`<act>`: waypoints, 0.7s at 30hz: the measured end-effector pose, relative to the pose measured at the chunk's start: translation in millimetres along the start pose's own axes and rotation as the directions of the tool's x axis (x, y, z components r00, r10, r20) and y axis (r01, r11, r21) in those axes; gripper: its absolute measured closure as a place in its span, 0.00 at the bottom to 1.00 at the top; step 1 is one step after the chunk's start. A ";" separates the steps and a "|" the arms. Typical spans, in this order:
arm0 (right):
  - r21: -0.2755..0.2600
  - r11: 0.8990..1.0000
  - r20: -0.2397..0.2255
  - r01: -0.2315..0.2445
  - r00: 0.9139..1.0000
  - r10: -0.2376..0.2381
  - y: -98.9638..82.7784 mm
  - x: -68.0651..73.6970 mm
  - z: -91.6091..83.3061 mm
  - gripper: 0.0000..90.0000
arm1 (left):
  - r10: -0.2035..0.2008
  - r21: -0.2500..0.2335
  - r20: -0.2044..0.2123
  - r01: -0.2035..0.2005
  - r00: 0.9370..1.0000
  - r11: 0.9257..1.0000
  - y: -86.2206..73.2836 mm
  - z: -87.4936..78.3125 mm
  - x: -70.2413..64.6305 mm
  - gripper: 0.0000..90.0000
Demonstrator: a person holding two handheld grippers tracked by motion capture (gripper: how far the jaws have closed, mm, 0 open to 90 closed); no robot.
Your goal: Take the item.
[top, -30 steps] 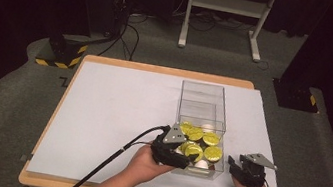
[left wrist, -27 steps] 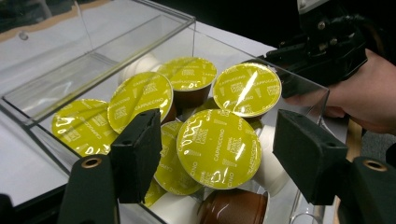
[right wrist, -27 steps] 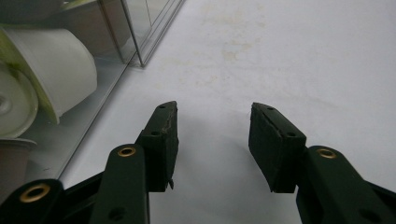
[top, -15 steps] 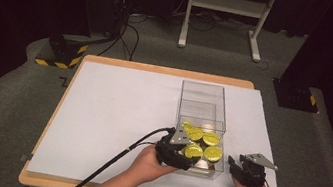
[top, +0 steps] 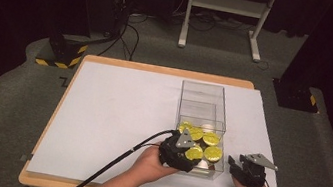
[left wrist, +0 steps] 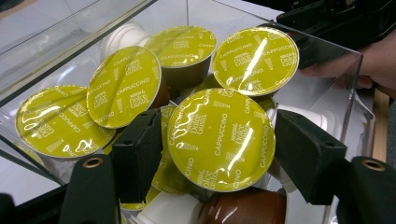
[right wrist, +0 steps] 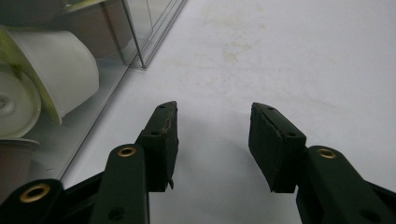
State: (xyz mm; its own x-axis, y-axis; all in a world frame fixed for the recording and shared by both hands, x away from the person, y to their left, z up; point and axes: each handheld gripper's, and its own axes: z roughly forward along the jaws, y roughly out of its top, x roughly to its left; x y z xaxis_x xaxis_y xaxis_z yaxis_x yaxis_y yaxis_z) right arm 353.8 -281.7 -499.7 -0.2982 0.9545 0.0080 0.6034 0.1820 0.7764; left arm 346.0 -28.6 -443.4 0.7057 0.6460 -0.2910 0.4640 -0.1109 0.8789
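Right now the left gripper is clasping one yellow-lidded capsule inside the clear box near the table's front edge; four more lids are showing, and the right gripper is sitting open beside it, empty.

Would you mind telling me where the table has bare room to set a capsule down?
The white sheet left of the clear box is bare, as is its strip beyond the box. It is crowded inside the box, among the capsules at the left gripper.
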 end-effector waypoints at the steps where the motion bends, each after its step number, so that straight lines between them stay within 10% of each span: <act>1: -0.001 1.000 0.000 0.000 1.000 0.000 0.0 0.0 0.0 0.58 | 0.005 0.001 0.000 -0.005 1.000 1.000 -0.2 -0.2 -0.1 0.37; 21: -0.002 1.000 -0.001 0.000 1.000 0.000 0.0 -0.3 0.0 0.58 | 0.015 -0.055 0.005 -0.015 1.000 0.998 -1.3 -6.9 -1.2 0.42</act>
State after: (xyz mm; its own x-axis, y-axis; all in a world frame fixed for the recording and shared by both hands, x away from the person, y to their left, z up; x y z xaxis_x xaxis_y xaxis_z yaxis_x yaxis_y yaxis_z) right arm 353.9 -282.0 -499.8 -0.2994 0.9541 0.0087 0.6022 0.1819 0.7774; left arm 340.9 -24.1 -441.6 0.7153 0.6407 -0.2792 0.4232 -0.0791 0.9026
